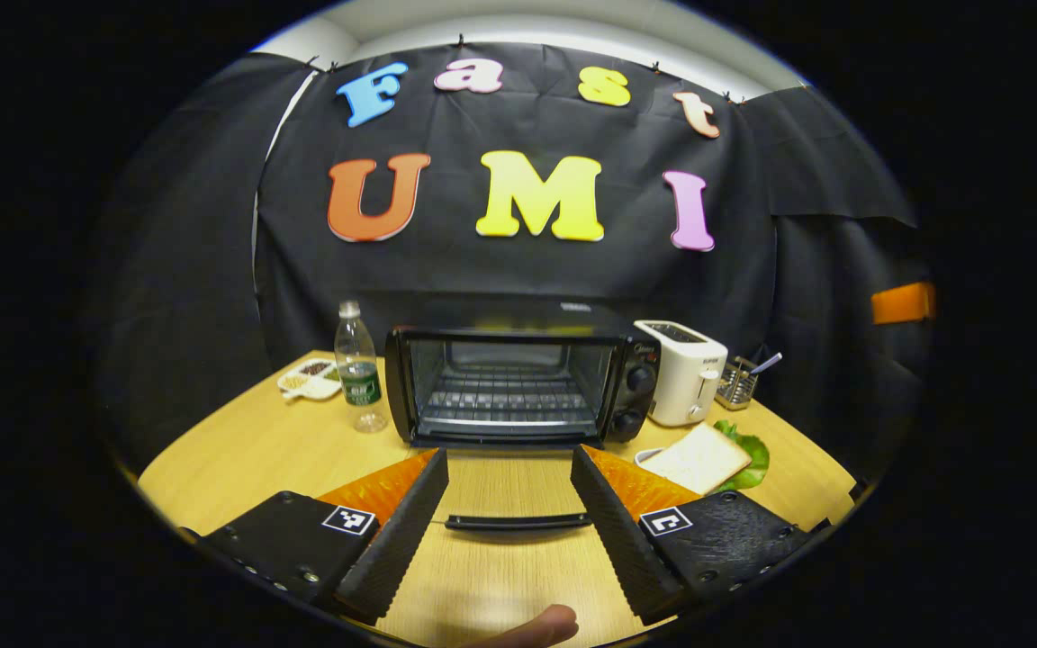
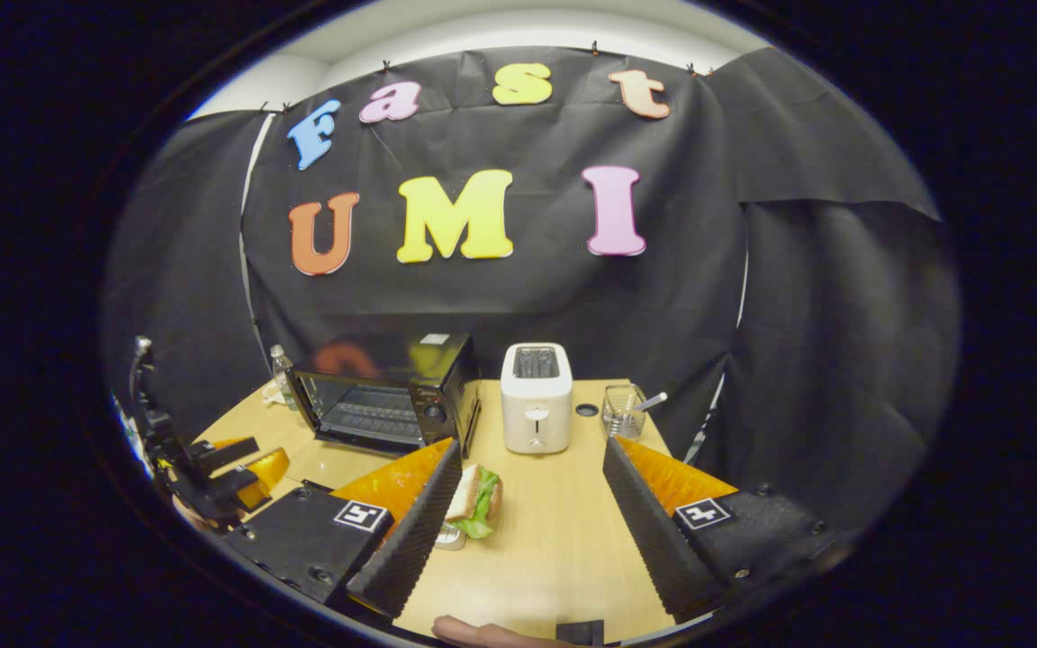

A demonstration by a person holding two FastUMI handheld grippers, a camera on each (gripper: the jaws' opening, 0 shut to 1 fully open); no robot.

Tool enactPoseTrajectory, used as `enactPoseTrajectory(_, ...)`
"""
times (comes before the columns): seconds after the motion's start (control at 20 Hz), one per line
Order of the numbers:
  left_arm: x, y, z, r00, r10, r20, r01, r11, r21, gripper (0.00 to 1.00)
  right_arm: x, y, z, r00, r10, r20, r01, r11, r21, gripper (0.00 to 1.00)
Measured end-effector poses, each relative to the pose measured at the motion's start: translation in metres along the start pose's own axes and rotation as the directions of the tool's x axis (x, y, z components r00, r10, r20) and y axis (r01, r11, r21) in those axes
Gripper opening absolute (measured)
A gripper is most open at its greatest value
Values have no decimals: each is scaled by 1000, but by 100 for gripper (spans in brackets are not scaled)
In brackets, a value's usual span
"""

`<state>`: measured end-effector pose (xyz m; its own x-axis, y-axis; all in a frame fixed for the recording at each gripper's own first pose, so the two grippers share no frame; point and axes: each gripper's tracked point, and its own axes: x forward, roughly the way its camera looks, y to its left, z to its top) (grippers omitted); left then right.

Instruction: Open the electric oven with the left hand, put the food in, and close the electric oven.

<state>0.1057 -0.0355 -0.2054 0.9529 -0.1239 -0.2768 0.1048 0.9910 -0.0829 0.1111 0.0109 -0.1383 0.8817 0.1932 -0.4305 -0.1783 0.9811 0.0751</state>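
Left gripper view: oven (image 1: 509, 382) faces camera, door (image 1: 518, 521) lying flat; both grippers (image 1: 509, 522) (image 2: 527, 531) gape.

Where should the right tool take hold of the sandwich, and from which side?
Judging by its pose, grip the sandwich across its flat bread faces. It lies on a small plate, lettuce hanging out one edge. Come in low along the table, from the near side, with the open right tool.

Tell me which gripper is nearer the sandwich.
Right. The right gripper hangs just short of the sandwich; the left gripper faces the open oven door, sandwich off to its right.
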Motion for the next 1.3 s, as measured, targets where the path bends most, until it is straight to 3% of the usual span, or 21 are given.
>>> enactPoseTrajectory(0.15,-24,7,40,993,47,111,-56,995,82,92,35,2,-19,993,47,-108,-45,999,22,100)
enactPoseTrajectory(0.2,-30,7,49,990,48,134,-60,994,91,83,46,4,-25,988,65,-141,-61,998,30,92)
enactPoseTrajectory(0.25,-39,4,56,988,49,146,-63,994,88,93,57,6,-33,980,88,-177,-82,996,40,100)
enactPoseTrajectory(0.3,-46,2,62,986,47,159,-60,995,76,93,66,9,-42,971,114,-212,-106,993,50,92)
enactPoseTrajectory(0.35,-53,-1,68,985,40,170,-52,997,64,93,75,10,-51,959,138,-249,-127,990,61,100)
enactPoseTrajectory(0.4,-58,-2,73,983,39,179,-50,997,57,85,83,13,-61,943,168,-286,-154,986,71,100)
enactPoseTrajectory(0.45,-64,0,77,982,44,183,-55,997,55,94,92,15,-71,926,198,-322,-180,980,86,92)
enactPoseTrajectory(0.5,-70,3,82,979,52,195,-65,996,59,95,99,17,-82,905,223,-361,-200,975,102,100)
enactPoseTrajectory(0.7,-86,8,100,967,83,241,-103,992,74,95,123,33,-111,802,387,-456,-305,921,244,98)
enactPoseTrajectory(0.75,-88,9,100,965,93,247,-114,991,72,96,128,37,-117,771,425,-474,-323,903,285,86)
enactPoseTrajectory(0.9,-91,12,99,965,107,240,-127,989,71,96,136,49,-133,690,522,-502,-371,850,373,81)
enactPoseTrajectory(0.95,-90,13,96,966,111,232,-130,989,66,95,139,51,-137,669,544,-506,-375,835,403,80)
enactPoseTrajectory(1.0,-90,14,93,968,113,224,-131,989,65,95,139,56,-140,646,577,-500,-378,811,447,90)
enactPoseTrajectory(1.05,-89,15,90,970,116,215,-133,989,66,96,141,63,-139,616,620,-486,-388,776,498,77)
enactPoseTrajectory(1.1,-88,17,88,971,120,205,-137,988,71,96,140,66,-142,580,649,-492,-393,752,529,83)
enactPoseTrajectory(1.15,-87,18,86,973,125,196,-142,987,75,96,144,68,-141,569,671,-475,-395,730,558,67)
enactPoseTrajectory(1.3,-89,19,83,975,126,184,-141,988,71,95,150,67,-145,546,699,-461,-378,697,609,51)
